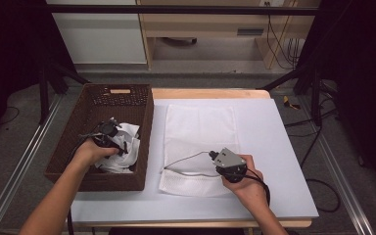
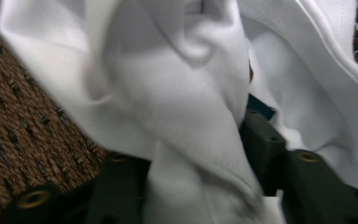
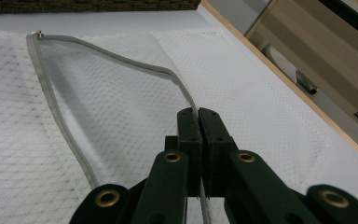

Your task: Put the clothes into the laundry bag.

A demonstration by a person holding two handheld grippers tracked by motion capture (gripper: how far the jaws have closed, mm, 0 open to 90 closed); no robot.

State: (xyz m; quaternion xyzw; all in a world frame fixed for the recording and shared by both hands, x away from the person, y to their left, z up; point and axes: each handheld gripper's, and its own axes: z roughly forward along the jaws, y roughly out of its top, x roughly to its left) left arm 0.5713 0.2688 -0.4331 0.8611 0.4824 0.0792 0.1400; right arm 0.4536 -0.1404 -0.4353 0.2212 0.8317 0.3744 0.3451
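Note:
A white garment (image 1: 127,149) lies crumpled in the brown wicker basket (image 1: 147,127) at the left of the table. My left gripper (image 1: 108,131) reaches down into the basket. In the left gripper view a thick fold of the white garment (image 2: 182,93) is bunched between the two black jaws of my left gripper (image 2: 196,154), which press on it. A white mesh laundry bag (image 1: 198,132) lies flat on the table. My right gripper (image 1: 214,155) is shut on the bag's grey zipper edge (image 3: 121,60) and holds the top layer up, so the mouth gapes; the right gripper (image 3: 198,113) shows both jaws together.
A pale board (image 1: 274,147) covers the wooden table, whose far edge (image 1: 205,93) shows behind the bag. Metal rails run along both sides of the table. A wooden cabinet (image 1: 215,29) and cables stand beyond the table.

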